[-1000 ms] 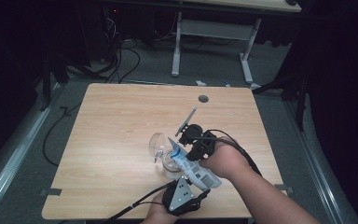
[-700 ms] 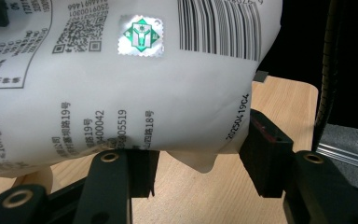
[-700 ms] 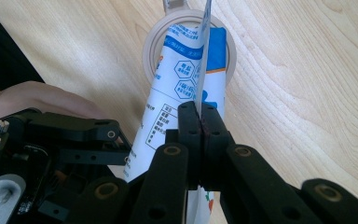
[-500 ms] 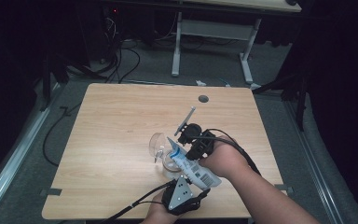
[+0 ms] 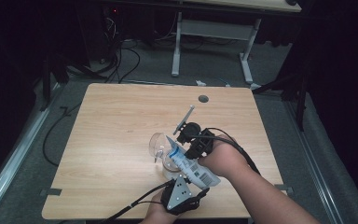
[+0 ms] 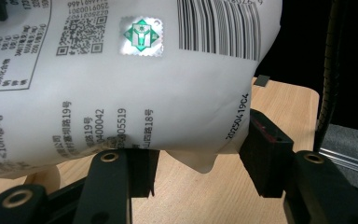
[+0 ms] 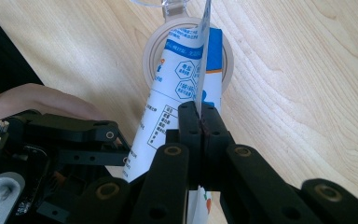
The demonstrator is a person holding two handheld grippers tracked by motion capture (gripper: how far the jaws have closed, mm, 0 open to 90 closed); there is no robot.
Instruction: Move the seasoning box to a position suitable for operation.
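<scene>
Plastic, white and printed, is what your two grippers share: one pouch, tilted with its cut blue-edged top over one clear glass jar near the front of the wooden table. From the high view, your right gripper grips the pouch from the far side and your left gripper comes up from the near edge beneath the pouch's lower end. One small round hole sits near the table's far edge.

In the left gripper view, the pouch bulges over the jaws, which stand spread on either side of its lower corner; the right-hand pad meets the pouch's edge, but you cannot tell whether the other one presses on it.

In the right gripper view, the pads are pressed together, pinching the pouch's flat seam edge, and the pouch leans straight over the jar's round mouth. No contents are visible falling.

My judgement: the lining-up is done, and the pour itself is what remains, with you tipping and squeezing until the pouch empties.
</scene>
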